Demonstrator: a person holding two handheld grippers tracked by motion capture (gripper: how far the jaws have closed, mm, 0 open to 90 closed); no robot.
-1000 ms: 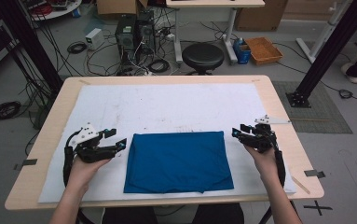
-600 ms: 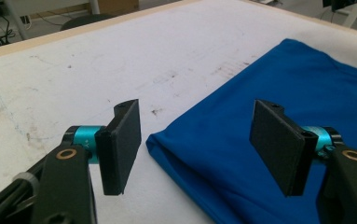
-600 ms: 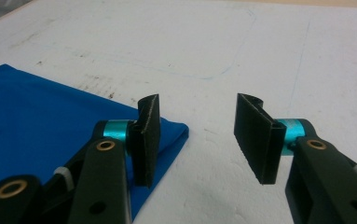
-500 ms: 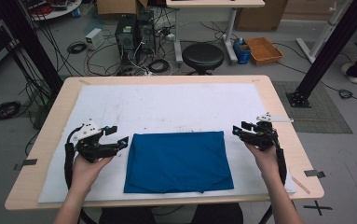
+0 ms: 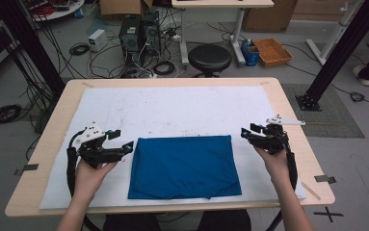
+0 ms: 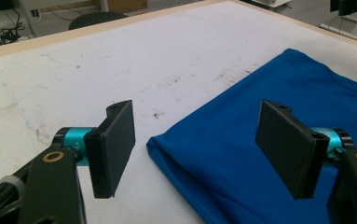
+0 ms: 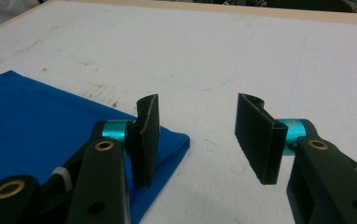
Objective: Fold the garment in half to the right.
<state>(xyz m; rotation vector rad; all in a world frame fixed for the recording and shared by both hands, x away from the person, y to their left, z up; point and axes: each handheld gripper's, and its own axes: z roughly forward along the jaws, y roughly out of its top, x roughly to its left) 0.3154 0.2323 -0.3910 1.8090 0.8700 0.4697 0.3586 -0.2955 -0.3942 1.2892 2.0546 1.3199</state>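
Note:
A blue cloth (image 5: 184, 166), folded into a rectangle, lies flat on the white mat (image 5: 172, 108) near the table's front edge. My left gripper (image 5: 123, 139) hovers at the cloth's left edge, open. Its jaws have just been opening. In the left gripper view (image 6: 197, 121) the corner of the cloth (image 6: 283, 116) lies below the gap, and the pads (image 6: 115, 144) do not touch it. My right gripper (image 5: 248, 130) is open just off the cloth's far right corner. Between its jaws in the right gripper view (image 7: 199, 112) is bare mat, with the cloth (image 7: 36, 116) behind the left pad.
The mat covers most of the wooden table (image 5: 172, 82), with stained bare surface beyond the cloth. On the floor behind stand a black stool (image 5: 209, 57), computer towers (image 5: 138, 36), cables and an orange tray (image 5: 272, 50). A black post (image 5: 336, 53) rises at the right.
The left gripper's jaws stand wider apart than a second ago. Both hands and the cloth stay where they were.

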